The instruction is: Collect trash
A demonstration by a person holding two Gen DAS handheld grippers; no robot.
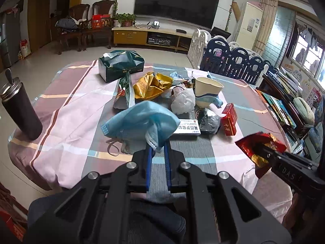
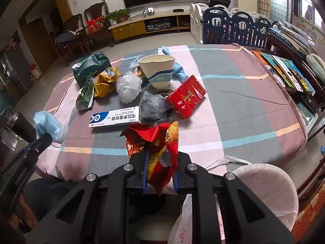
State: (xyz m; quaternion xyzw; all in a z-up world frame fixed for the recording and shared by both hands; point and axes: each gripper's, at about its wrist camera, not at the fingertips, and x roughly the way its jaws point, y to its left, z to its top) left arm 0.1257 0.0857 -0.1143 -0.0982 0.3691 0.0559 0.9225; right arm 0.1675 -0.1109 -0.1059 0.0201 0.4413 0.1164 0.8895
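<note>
My left gripper (image 1: 158,145) is shut on a crumpled blue face mask (image 1: 140,122) and holds it above the near edge of the table. My right gripper (image 2: 160,154) is shut on a red and gold snack wrapper (image 2: 160,142), also above the near edge; the wrapper shows at the right of the left wrist view (image 1: 260,148). Several pieces of trash lie mid-table: a cream paper cup (image 2: 157,71), a red cigarette box (image 2: 185,97), a white medicine box (image 2: 114,118), a yellow wrapper (image 2: 105,83), a white plastic wad (image 2: 129,87) and a grey foil wad (image 2: 152,103).
A green tissue pack (image 1: 120,65) sits at the far side of the striped tablecloth (image 2: 233,101). A dark thermos (image 1: 20,109) stands at the table's left edge. A bin lined with a white bag (image 2: 264,183) stands below the table's near right. Books are shelved at the right.
</note>
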